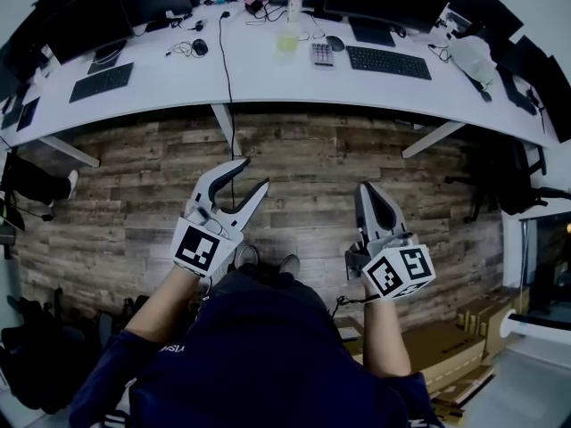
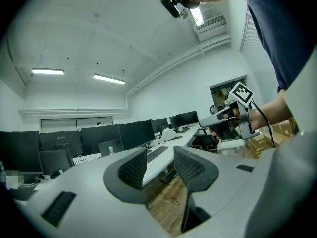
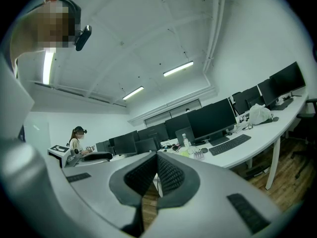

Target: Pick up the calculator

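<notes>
The calculator, small and grey with pale keys, lies flat on the long white desk, between a water bottle and a black keyboard. In the right gripper view the calculator shows small, far beyond the jaws. Both grippers hang over the wooden floor, well short of the desk. My left gripper is open, and only desk and floor show in the gap between its fingers. My right gripper is shut, its ribbed pads meeting with nothing held. The right gripper also appears in the left gripper view.
On the desk stand a water bottle, a black keyboard, a mouse and several dark monitors. A black cable hangs over the desk edge. Cardboard boxes lie at the lower right. Another person sits far off.
</notes>
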A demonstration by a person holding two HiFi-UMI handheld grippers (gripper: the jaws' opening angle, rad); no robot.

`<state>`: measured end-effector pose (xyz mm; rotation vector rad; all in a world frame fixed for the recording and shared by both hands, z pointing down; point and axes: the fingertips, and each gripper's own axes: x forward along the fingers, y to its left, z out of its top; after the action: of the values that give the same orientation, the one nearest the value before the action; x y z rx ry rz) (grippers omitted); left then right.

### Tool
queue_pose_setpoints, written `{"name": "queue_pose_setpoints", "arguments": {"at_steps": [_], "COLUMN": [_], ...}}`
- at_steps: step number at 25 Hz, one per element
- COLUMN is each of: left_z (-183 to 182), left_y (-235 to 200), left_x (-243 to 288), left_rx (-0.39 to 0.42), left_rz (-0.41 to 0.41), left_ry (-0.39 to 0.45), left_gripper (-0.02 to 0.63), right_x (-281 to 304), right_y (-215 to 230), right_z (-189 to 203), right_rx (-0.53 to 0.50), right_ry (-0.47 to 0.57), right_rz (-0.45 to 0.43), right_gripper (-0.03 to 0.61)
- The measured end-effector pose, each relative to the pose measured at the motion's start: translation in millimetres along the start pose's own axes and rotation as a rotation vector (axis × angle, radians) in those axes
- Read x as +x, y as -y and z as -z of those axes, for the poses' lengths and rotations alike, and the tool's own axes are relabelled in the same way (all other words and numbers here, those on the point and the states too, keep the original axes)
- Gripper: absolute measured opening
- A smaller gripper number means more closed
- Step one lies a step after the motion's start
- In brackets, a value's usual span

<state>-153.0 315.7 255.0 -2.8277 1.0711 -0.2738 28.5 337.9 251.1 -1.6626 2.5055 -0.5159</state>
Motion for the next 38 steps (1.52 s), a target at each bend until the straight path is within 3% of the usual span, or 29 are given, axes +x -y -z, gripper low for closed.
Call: {"name": "queue_pose_setpoints", "arguments": {"at_steps": [18,38], "left_z": [-29.0,-26.8], "left_y": [46.0,19.2], "left_x": [30.9,84.8], "left_rx": [0.063,0.081], "left_rz": [-0.063,-0.083], "left_ry": [0.002,0.011], "left_gripper": [0.196,0.196], "right_x": [-48.4,-12.6], "right_y": [59.3,101.3], "right_z": [-18.3,-37.1], "right_rx": [0.001,-0.022], "right_ry": [0.048,0.054], "right_rz": [-0.026,-0.026], "right_gripper": [0.003,0.003]}}
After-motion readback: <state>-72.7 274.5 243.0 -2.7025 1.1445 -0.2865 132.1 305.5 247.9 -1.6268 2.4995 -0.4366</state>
